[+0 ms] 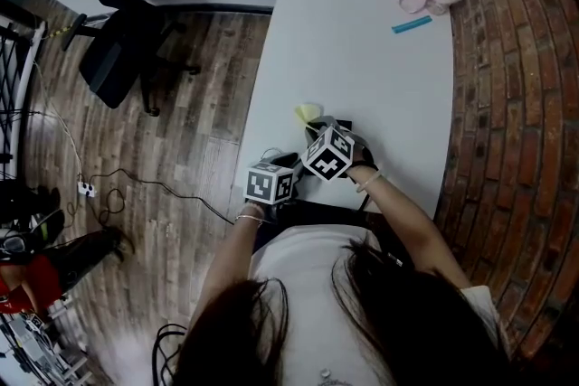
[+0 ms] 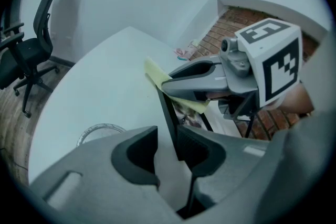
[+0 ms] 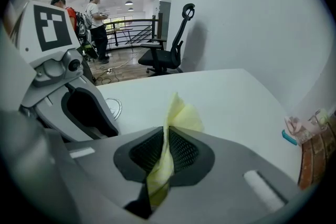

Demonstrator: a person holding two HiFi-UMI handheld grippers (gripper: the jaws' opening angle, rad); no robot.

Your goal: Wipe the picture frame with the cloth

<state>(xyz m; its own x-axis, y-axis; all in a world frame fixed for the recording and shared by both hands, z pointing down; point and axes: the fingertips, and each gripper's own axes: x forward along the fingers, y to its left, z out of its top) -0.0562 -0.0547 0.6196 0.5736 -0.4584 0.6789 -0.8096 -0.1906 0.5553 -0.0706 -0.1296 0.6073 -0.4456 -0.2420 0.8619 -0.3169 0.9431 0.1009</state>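
Now right tool (image 3: 166, 132) pinches cloth (image 3: 182, 115) (left tool (image 2: 167, 135) grips frame (image 2: 165, 107)).

no legible text or numbers, only coded squares on marker cubes (image 1: 328, 153)

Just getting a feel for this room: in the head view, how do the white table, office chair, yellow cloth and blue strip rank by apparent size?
1. white table
2. office chair
3. yellow cloth and blue strip: they look alike, and the strip lies farther off, so no ranking.
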